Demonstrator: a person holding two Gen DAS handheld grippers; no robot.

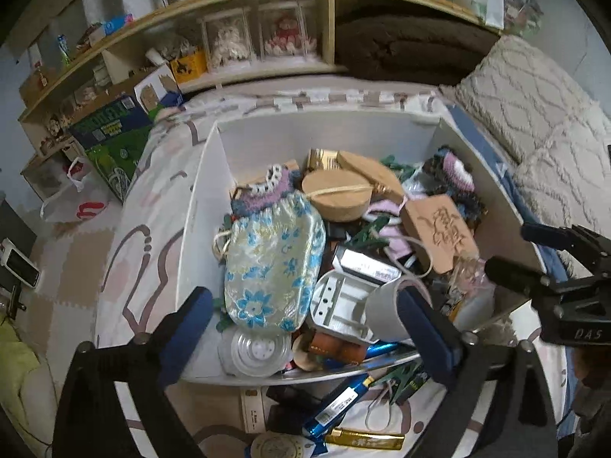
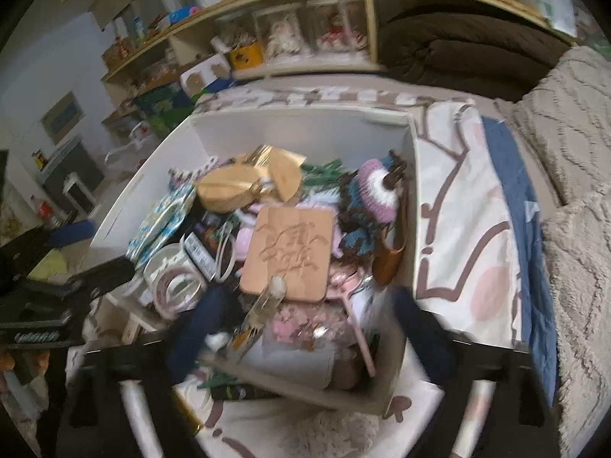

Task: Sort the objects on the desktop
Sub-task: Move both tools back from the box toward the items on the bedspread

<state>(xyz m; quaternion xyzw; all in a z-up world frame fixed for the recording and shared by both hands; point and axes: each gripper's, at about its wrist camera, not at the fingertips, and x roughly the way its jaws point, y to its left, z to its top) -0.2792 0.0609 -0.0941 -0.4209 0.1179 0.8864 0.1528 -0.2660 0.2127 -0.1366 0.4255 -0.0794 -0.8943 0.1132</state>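
A home bedroom: patterned bedsheet (image 1: 152,210), fluffy blanket (image 1: 534,114), wooden shelf (image 1: 267,7) holding toys.

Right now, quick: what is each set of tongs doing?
Left tongs: open, empty, over the box.
Right tongs: open, empty, over the box.
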